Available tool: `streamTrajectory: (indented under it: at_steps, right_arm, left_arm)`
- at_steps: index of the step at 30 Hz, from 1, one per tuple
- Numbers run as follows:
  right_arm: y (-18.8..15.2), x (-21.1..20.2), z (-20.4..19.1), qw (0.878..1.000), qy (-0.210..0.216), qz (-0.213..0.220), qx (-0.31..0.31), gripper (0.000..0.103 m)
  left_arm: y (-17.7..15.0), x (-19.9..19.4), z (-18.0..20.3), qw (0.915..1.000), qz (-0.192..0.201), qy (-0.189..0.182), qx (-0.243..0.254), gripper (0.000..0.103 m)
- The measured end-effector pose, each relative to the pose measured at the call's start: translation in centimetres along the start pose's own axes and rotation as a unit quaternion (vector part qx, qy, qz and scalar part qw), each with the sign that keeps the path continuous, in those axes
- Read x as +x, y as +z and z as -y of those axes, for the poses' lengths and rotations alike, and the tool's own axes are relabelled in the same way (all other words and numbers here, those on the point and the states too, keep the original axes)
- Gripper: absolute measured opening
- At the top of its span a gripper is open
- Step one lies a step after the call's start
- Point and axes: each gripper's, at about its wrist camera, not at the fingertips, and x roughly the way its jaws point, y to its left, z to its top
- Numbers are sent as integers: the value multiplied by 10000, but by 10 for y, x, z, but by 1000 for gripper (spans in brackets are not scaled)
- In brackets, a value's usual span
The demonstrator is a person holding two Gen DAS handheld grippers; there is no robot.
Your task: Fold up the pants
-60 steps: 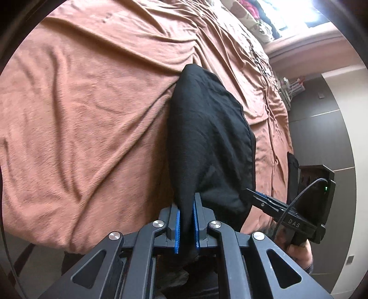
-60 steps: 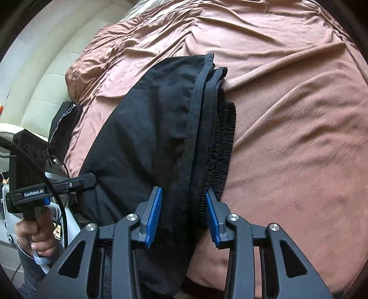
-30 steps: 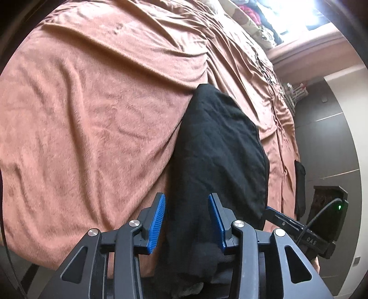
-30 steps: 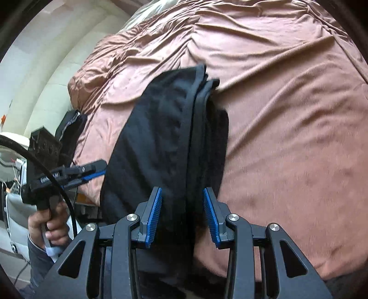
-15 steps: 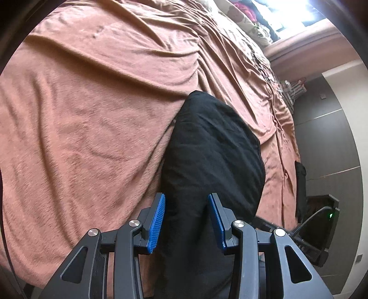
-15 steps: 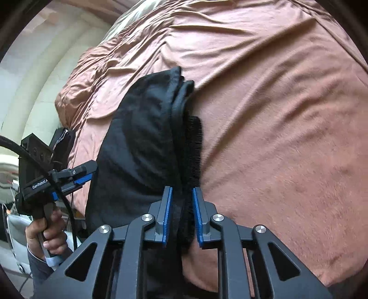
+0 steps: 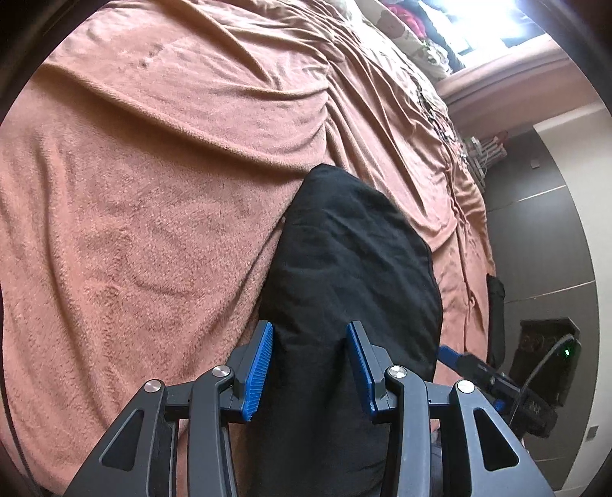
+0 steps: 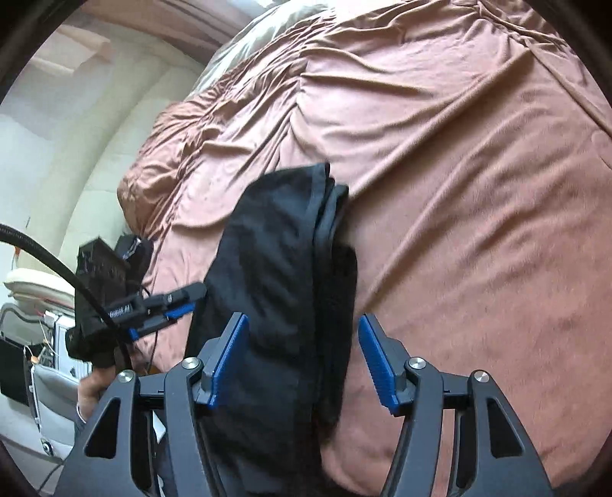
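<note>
The black pants (image 7: 352,248) lie folded into a narrow bundle on the salmon blanket, reaching to the bed's near edge. My left gripper (image 7: 310,367) is open, its blue pads standing either side of the bundle's near end without pressing it. From the other side, the right wrist view shows the pants (image 8: 275,248) with their layered edge and elastic waistband on the right. My right gripper (image 8: 306,359) straddles that end; its jaws are opening, with cloth between them but not squeezed. The left gripper (image 8: 191,298) shows beyond the bundle's left side.
The wrinkled salmon blanket (image 7: 153,191) covers the whole bed. Patterned bedding and clothes (image 7: 401,23) pile up at the far end by a bright window. A dark wall panel (image 7: 535,237) runs beside the bed. A cream padded headboard (image 8: 95,133) and a hand (image 8: 91,382) show at left.
My left gripper, shut on the pants two seconds ago, let go and has stayed open. My right jaws narrowed around the pants' edge half a second ago and now stand wide apart.
</note>
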Motion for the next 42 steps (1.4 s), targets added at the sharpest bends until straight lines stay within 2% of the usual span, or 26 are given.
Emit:
streamTrajectory:
  at_steps: [12, 26, 27, 28, 31, 33, 37, 40, 42]
  right_arm:
    - [25, 41, 22, 9996, 13, -264, 21, 58]
    - [35, 61, 30, 9984, 384, -412, -94, 58]
    - [34, 60, 29, 9984, 392, -395, -128, 57]
    - [33, 59, 28, 9982, 424, -397, -167, 49]
    - [32, 56, 30, 9980, 515, -324, -163, 40]
    - [30, 53, 31, 9979, 565, -273, -152, 38]
    - [27, 55, 32, 9986, 389, -296, -180, 38]
    - [29, 56, 29, 9991, 177, -276, -255, 53]
    - [30, 57, 25, 9989, 124, -288, -346, 54]
  left_arm:
    - [15, 9, -3, 9999, 9, -102, -44, 44]
    - [20, 22, -5, 9997, -24, -222, -49, 44]
    - [20, 22, -5, 9997, -23, -234, -44, 43]
    - [19, 21, -4, 9997, -20, -237, -24, 43]
    - [18, 19, -5, 9997, -3, -243, 3, 43]
    - [19, 18, -5, 9996, 0, -274, -31, 43]
    - [20, 20, -5, 9996, -22, -267, -9, 44]
    - [22, 20, -4, 9996, -28, -267, 16, 44]
    - [23, 21, -4, 9996, -34, -261, 35, 44]
